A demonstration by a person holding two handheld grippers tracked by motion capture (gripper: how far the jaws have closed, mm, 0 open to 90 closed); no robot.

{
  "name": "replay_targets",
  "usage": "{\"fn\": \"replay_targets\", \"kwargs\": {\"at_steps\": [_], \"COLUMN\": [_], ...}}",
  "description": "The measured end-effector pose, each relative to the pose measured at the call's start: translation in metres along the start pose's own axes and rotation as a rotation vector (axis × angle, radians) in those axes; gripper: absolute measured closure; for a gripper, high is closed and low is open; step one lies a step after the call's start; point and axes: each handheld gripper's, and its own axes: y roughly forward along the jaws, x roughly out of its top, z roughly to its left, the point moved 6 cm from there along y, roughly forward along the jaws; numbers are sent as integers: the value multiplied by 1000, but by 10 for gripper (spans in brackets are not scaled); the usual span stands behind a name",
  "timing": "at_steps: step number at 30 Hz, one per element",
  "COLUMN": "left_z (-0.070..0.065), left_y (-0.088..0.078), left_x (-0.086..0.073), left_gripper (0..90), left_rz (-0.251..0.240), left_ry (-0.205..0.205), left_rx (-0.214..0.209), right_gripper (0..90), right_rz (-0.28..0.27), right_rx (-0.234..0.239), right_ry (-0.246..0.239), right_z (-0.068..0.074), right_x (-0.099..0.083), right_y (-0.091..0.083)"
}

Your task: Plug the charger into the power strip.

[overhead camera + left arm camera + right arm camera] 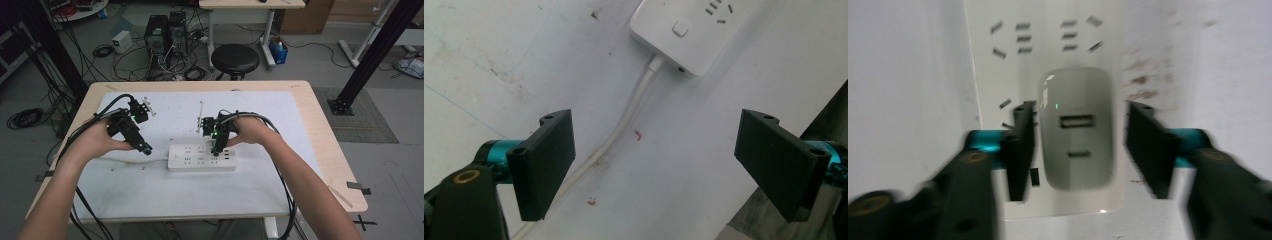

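Note:
A white power strip (201, 156) lies on the white mat in the middle of the table. In the right gripper view a white USB charger (1075, 127) sits plugged into the strip (1048, 40), with a small green light on it. My right gripper (1088, 150) is open around the charger, one jaw on each side and a small gap at the right. In the high view this gripper (216, 150) points down onto the strip. My left gripper (145, 149) hovers just left of the strip, wide open (659, 165) over the strip's white cable (624, 125) and switch end (689, 30).
The white mat (280, 130) covers most of the wooden table (330, 150). Beyond the far edge stand a black stool (235, 59) and computer towers (165, 35) among floor cables. The grippers' cables trail back along both forearms.

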Motion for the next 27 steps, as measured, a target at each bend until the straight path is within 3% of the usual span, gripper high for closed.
{"fn": "replay_targets", "kwargs": {"at_steps": [3, 6, 8, 9, 11, 12, 13, 16, 19, 21, 27], "left_z": [2, 3, 6, 6, 10, 10, 15, 23, 30, 33, 36], "left_y": [1, 2, 2, 3, 3, 3, 4, 3, 2, 2, 2], "left_x": [0, 0, 0, 1, 0, 0, -1, -2, -3, -3, -4], "left_gripper": [165, 165, 165, 165, 165, 164, 130, 125, 125, 125, 125], "left_rz": [0, -24, -49, -71, -78, -78, -94, -109, -114, -109, -101], "left_ry": [4, -3, -18, -41, -48, -48, -68, -108, -154, -165, -181], "left_rx": [5, 7, 12, 11, 13, 13, 31, 59, 92, 108, 110], "right_gripper": [254, 218, 218, 217, 217, 217, 208, 203, 203, 203, 203], "right_rz": [-79, -154, -194, -207, -264, -264, -314, -335, -315, -305, -240], "right_rx": [-10, -81, -141, -167, -196, -196, -212, -240, -248, -265, -257], "right_ry": [81, 189, 344, 447, 632, 632, 818, 970, 1044, 1073, 1106], "right_z": [-3, -13, -22, -26, -31, -31, -33, -30, -26, -24, -21], "right_x": [-11, -35, -58, -71, -97, -97, -123, -151, -171, -182, -202], "right_y": [-22, -46, -61, -69, -83, -83, -97, -108, -112, -114, -115]}}
